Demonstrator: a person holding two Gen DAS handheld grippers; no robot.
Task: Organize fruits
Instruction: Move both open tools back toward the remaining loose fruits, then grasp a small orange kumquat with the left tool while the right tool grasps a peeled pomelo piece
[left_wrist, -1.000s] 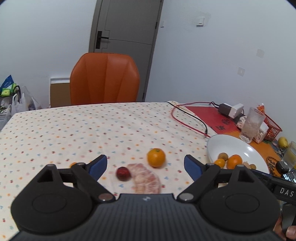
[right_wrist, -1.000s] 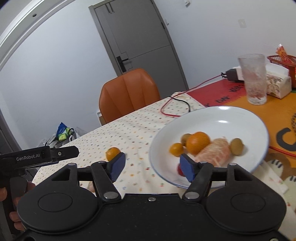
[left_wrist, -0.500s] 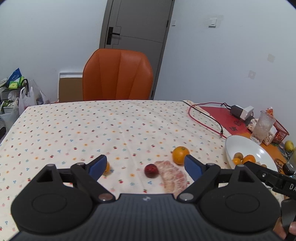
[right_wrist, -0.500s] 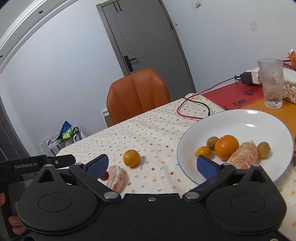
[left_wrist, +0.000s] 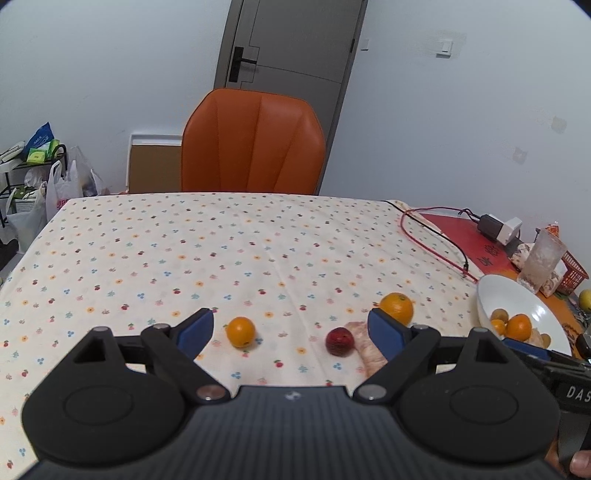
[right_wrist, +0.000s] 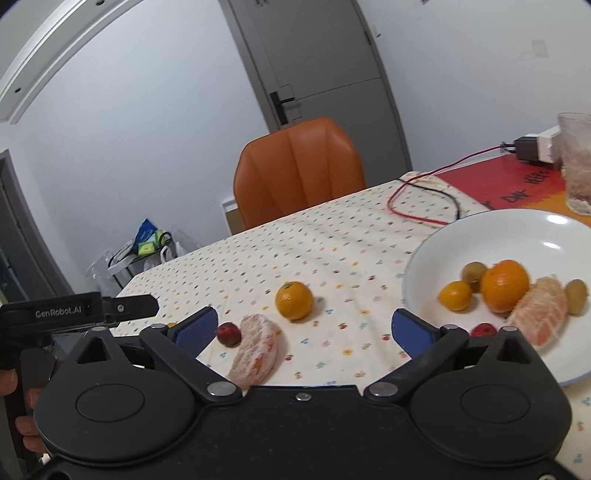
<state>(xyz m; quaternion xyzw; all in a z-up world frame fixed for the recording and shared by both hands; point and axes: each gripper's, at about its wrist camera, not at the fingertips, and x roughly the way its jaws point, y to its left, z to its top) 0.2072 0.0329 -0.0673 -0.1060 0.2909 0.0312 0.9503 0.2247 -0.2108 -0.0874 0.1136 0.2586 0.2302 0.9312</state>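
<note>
On the dotted tablecloth (left_wrist: 221, 251) lie a small orange (left_wrist: 241, 331), a red fruit (left_wrist: 339, 341), a peeled citrus piece (left_wrist: 364, 345) and a bigger orange (left_wrist: 396, 308). My left gripper (left_wrist: 291, 332) is open and empty just in front of them. In the right wrist view my right gripper (right_wrist: 306, 328) is open and empty, above the peeled piece (right_wrist: 256, 350), red fruit (right_wrist: 228, 334) and orange (right_wrist: 294, 300). The white plate (right_wrist: 480, 229) at right holds oranges, kiwis, a peeled piece and a red fruit.
An orange chair (left_wrist: 253, 146) stands behind the table. A red cable (left_wrist: 428, 240), a charger (left_wrist: 498, 227), a glass (left_wrist: 541, 260) and a red basket (left_wrist: 572, 277) sit at the right. Bags (left_wrist: 40, 184) stand on the floor at left.
Both grippers swung left: the loose fruits shifted right in the left view, and the plate slid right in the right view. My right gripper opened wider.
</note>
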